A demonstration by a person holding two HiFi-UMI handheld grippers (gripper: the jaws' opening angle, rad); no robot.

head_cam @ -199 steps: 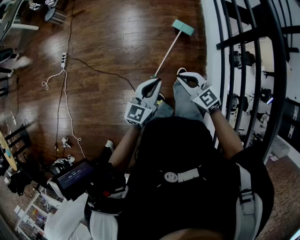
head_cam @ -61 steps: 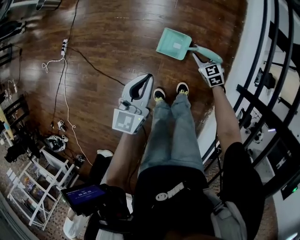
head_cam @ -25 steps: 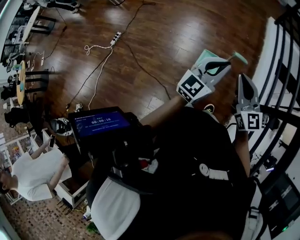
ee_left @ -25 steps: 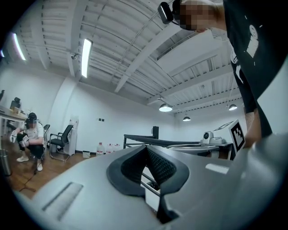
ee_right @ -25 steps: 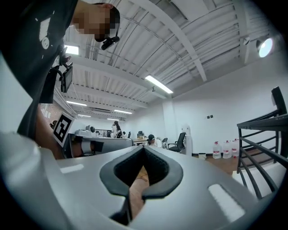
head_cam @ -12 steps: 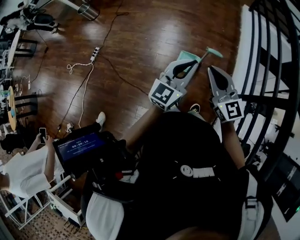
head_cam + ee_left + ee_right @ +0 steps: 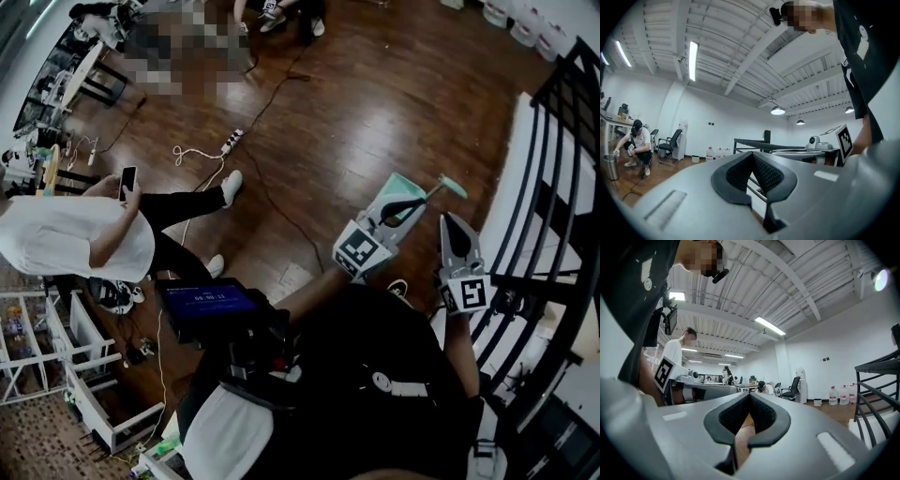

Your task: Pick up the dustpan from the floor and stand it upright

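The mint-green dustpan [image 7: 396,187] rests on the wood floor close to the white stair base, its handle [image 7: 452,186] pointing right. My left gripper [image 7: 419,202] hovers over it in the head view and hides part of the pan. Its jaws are shut with nothing between them, and they point level into the room in the left gripper view [image 7: 752,154]. My right gripper [image 7: 447,218] is just right of the pan, below the handle, shut and empty. In the right gripper view its tips [image 7: 749,395] meet. Neither gripper holds the dustpan.
A black stair railing [image 7: 553,159] on a white base [image 7: 511,178] stands at the right. A crouching person in a white shirt [image 7: 70,239] is at the left, near a power strip with cables [image 7: 231,142]. A tablet [image 7: 208,303] hangs at my chest. White racks [image 7: 56,366] stand at the lower left.
The right gripper was at the dustpan's handle earlier and is now off it. Both grippers are drawn back near my body. The head view has swung to show more of the room.
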